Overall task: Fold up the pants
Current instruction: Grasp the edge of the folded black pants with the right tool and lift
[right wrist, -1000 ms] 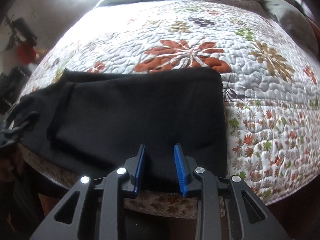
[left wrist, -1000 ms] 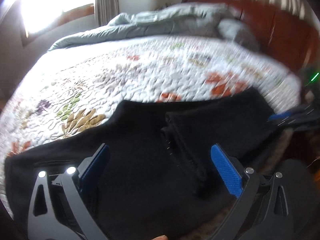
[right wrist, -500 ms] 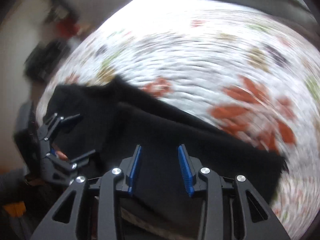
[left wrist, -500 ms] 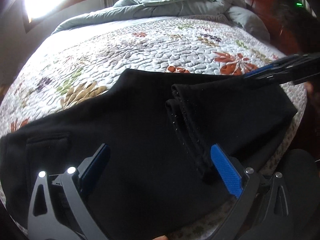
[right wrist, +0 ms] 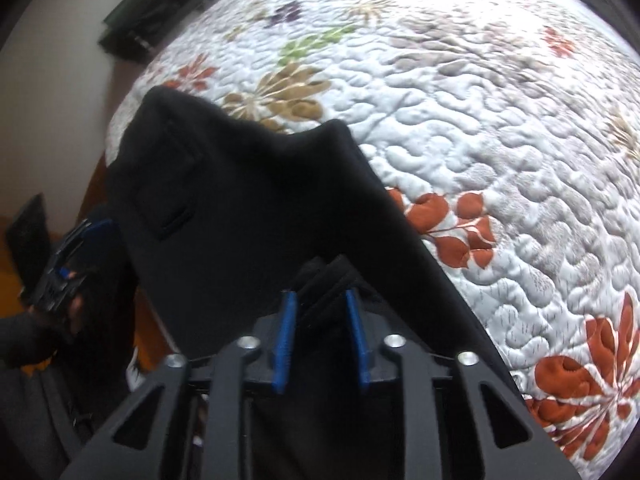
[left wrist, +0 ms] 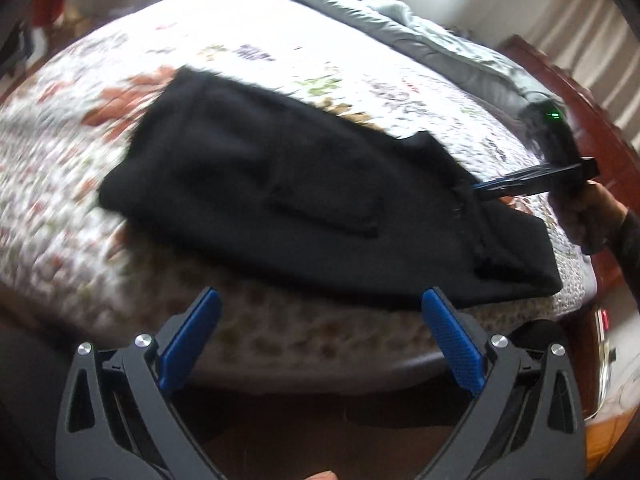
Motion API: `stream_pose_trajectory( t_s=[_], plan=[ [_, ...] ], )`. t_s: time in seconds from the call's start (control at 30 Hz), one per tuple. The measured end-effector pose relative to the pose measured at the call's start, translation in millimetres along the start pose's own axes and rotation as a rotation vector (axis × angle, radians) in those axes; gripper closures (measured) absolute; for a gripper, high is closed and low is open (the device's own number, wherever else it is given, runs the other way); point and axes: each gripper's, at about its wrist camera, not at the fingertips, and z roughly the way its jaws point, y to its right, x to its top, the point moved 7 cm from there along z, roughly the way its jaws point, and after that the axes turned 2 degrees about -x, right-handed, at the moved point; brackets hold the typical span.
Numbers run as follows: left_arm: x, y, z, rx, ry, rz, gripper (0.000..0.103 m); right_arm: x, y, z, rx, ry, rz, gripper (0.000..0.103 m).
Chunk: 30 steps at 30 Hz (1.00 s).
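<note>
Right gripper [right wrist: 320, 312] closing on black pants' [right wrist: 256, 216] bunched hem at bottom center, probably to fold over; left gripper [left wrist: 320, 320] wide open, holding nothing.

The black pants [left wrist: 304, 204] lay partly folded across the frame's middle, a thick bunched edge at lower centre.

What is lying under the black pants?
Under the black pants is the flowered quilt of the bed; it shows all around them. The part of the quilt directly beneath is covered, so anything there cannot be seen.
</note>
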Motion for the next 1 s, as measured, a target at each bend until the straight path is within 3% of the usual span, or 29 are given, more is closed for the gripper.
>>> stream_pose_trajectory(
  t_s=[0.13,0.23,0.27,0.33,0.43,0.47,0.5,0.53,0.6,0.7,0.8,0.87,1.0],
  plan=[
    [-4,-19,0,0.015,-0.006,-0.036,0.003,-2,-17,8,-0.008,-0.060,-0.091,0.099],
    [-4,-27,6,0.016,-0.017,-0.071,0.003,4,-21,3,-0.029,-0.039,-0.120,0.098],
    [-3,-30,4,0.009,-0.007,-0.087,0.003,9,-18,-3,-0.043,-0.015,-0.109,0.095],
    [-1,-34,-1,0.008,0.011,-0.097,0.003,16,-6,-9,-0.069,0.012,-0.078,0.078],
    [2,-38,-3,0.010,0.018,-0.103,0.003,14,3,-2,-0.041,-0.035,-0.057,0.064],
    [2,-39,-1,0.011,0.011,-0.104,0.003,12,3,2,-0.037,-0.049,-0.061,0.064],
    [2,-39,1,0.013,0.005,-0.106,0.003,11,2,6,-0.019,-0.065,-0.062,0.070],
    [1,-41,3,0.014,-0.004,-0.111,0.003,10,1,7,-0.016,-0.068,-0.070,0.086],
    [1,-39,6,0.010,-0.012,-0.116,0.003,11,-3,2,0.002,-0.052,-0.084,0.093],
    [-1,-37,9,0.008,-0.015,-0.109,0.003,10,-8,-5,0.024,-0.028,-0.097,0.094],
    [-2,-37,13,0.009,-0.019,-0.109,0.003,8,-3,5,-0.014,-0.051,-0.094,0.093],
    [-1,-39,12,0.013,-0.014,-0.110,0.003,10,-3,12,-0.027,-0.054,-0.093,0.089],
    [4,-42,3,-0.007,0.024,-0.145,0.003,23,-9,1,-0.023,-0.028,-0.096,0.066]
  ],
)
